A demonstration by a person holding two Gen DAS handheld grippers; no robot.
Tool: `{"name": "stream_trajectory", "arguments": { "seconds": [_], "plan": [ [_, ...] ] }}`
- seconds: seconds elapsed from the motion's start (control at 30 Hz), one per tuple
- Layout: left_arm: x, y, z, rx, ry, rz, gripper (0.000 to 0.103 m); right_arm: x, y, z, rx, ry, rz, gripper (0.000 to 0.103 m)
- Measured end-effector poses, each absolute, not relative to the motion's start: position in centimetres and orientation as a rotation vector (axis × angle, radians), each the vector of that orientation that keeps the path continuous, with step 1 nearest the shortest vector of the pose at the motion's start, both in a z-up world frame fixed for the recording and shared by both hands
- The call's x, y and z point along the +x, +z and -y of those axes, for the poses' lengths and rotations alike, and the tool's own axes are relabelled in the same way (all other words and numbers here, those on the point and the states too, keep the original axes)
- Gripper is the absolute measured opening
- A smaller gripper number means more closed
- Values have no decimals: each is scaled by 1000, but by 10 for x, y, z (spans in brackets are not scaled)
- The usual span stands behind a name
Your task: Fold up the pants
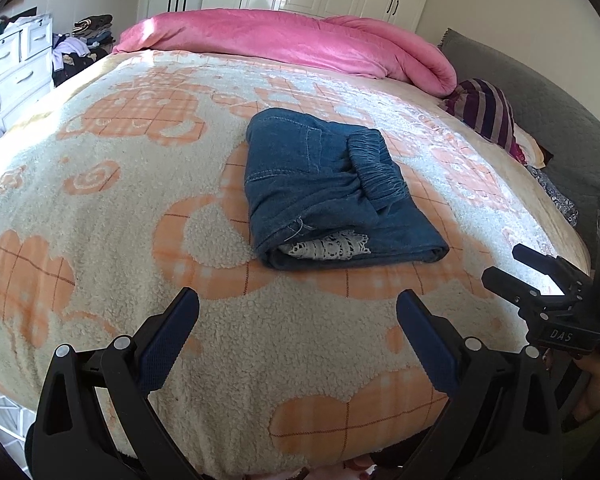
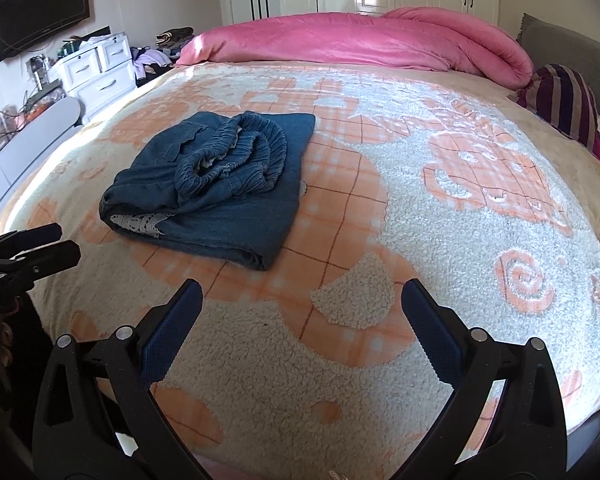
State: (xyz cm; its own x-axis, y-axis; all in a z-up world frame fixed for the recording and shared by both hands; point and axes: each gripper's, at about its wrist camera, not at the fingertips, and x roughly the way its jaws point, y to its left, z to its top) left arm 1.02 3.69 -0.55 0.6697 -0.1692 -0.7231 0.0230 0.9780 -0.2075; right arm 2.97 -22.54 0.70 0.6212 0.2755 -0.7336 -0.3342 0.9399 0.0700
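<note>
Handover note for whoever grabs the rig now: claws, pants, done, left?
Left claw: open, empty, above the near edge of the blanket.
Right claw: open, empty, to its right.
Pants: folded into a compact bundle mid-bed, elastic waistband on top, white lace trim peeking from the near fold.
Done: folding looks complete, both claws clear.
Left: maybe tuck the lace in and square the bundle.

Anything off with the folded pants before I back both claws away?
The pants are folded, but white lace trim pokes out at the near edge, and the elastic waistband sits bunched on top rather than flat.
</note>
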Motion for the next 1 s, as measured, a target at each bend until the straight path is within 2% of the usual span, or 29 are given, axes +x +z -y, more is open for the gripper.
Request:
{"name": "stream_trajectory", "arguments": {
  "seconds": [1.0],
  "plan": [
    [10, -3, -38, -184, -101, -834, 99, 31, 8, 226, -77, 351, -832, 94]
  ]
}}
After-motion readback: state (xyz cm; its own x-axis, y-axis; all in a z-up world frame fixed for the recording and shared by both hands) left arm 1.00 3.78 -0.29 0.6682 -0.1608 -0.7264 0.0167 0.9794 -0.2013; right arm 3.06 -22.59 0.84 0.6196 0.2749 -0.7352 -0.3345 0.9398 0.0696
